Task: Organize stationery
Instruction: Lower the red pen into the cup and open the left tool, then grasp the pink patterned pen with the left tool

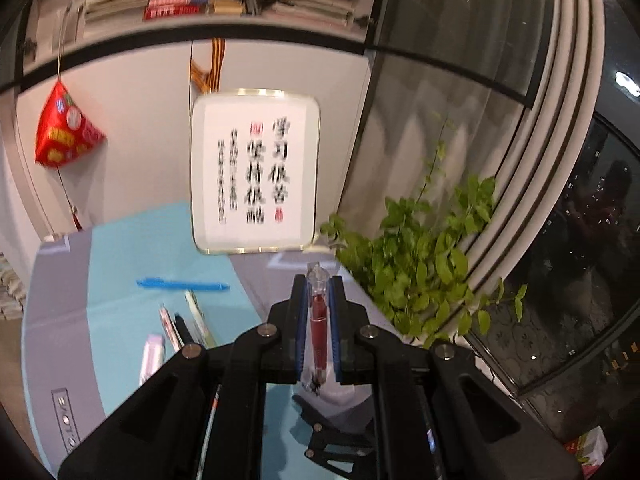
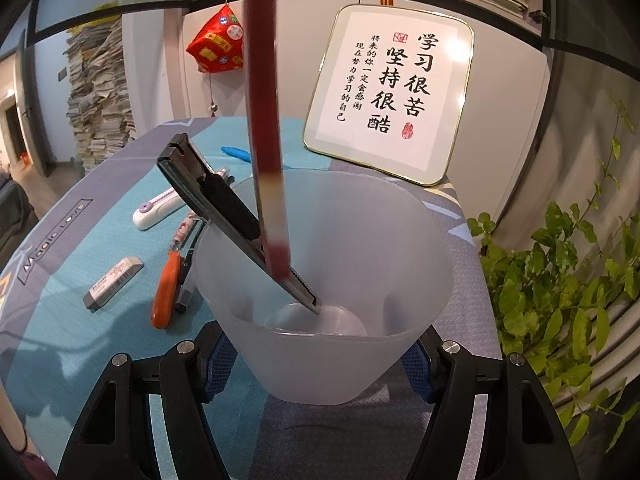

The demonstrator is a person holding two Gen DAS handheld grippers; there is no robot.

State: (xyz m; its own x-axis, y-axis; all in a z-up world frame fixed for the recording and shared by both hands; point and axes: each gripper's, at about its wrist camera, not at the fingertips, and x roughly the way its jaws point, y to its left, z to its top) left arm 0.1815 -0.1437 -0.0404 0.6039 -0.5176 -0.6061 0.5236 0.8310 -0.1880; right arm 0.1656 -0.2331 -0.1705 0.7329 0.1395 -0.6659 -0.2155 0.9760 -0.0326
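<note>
My left gripper (image 1: 319, 322) clamps the red clear-capped pen (image 1: 318, 312); I'd lower it gently into the frosted plastic cup (image 2: 400, 240), centre frame, which my right gripper (image 2: 320, 364) grips.

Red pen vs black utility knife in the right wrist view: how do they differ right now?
The red pen hangs nearly upright, its lower end just inside the frosted cup; the black utility knife leans diagonally with its tip at the cup's bottom. The red pen is clamped in the left hand-held gripper; the knife is free, resting on the rim. The pen is round and translucent red, the knife flat and black. Both reach into the cup that the right hand-held gripper holds.
</note>
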